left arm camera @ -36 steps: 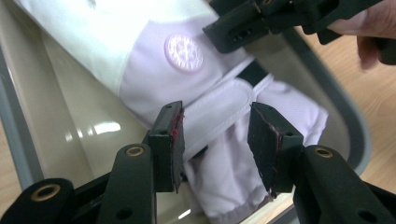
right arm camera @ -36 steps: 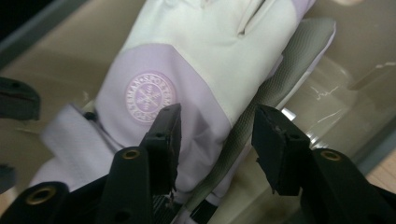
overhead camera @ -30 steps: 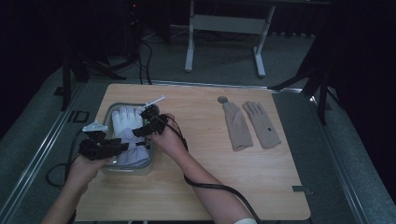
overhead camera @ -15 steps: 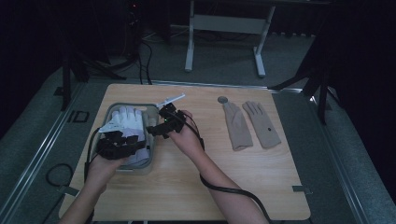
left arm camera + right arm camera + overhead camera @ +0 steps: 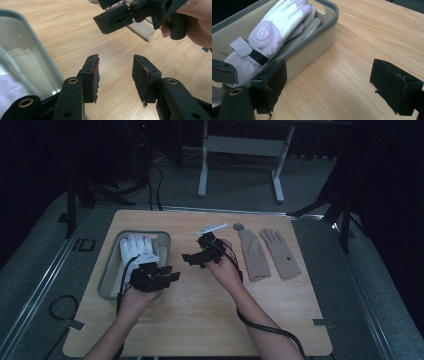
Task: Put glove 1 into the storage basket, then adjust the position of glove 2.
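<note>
Both tools have been drawn back from the grey plastic bin [image 5: 111,285] since a second ago — the left tool [image 5: 167,276] is now held just past its right rim, the right tool [image 5: 192,259] over bare wooden table [image 5: 200,310]. Each is parted wide, with nothing gripped. White-and-lilac gloves [image 5: 279,22] are left lying inside the bin; two beige gloves [image 5: 267,252] are laid flat — well apart, at the table's right.

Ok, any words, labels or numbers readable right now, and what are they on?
"ID": pale letters on the dark mat, left of the wooden table.
Round emblem on the white glove in the grey bin: lettering too blurred to read.
Dark dot on the beige glove: too small to read.
Nothing else legible.
</note>
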The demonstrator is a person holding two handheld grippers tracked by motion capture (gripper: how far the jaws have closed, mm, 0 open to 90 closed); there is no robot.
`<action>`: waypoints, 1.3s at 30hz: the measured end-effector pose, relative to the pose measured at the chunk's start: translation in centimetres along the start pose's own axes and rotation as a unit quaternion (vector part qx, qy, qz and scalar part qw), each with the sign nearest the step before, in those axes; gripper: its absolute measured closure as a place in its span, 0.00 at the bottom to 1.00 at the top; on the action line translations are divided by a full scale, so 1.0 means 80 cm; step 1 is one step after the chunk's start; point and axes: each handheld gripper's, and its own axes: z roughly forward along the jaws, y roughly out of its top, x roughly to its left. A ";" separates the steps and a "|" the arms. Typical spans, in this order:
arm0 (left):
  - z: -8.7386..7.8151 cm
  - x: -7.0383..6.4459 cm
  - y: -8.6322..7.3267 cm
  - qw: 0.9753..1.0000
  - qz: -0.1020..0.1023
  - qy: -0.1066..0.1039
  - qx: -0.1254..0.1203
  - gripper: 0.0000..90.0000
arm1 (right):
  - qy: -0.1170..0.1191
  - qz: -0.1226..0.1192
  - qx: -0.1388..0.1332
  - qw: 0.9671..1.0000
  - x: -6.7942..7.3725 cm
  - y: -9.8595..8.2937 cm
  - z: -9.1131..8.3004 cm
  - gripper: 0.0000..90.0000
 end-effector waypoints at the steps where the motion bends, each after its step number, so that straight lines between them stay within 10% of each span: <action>1: 0.004 -0.004 -0.001 1.000 0.006 0.001 0.000 0.63 | -0.002 -0.001 -0.001 1.000 -0.004 -0.003 -0.004 0.15; 15: 0.055 -0.046 -0.019 0.998 0.054 -0.034 -0.017 0.17 | -0.036 0.013 -0.012 0.999 -0.044 -0.043 -0.048 0.15; 39: 0.096 -0.062 -0.085 0.996 0.079 -0.040 -0.029 0.03 | -0.105 0.025 -0.027 0.994 -0.131 -0.124 -0.082 0.40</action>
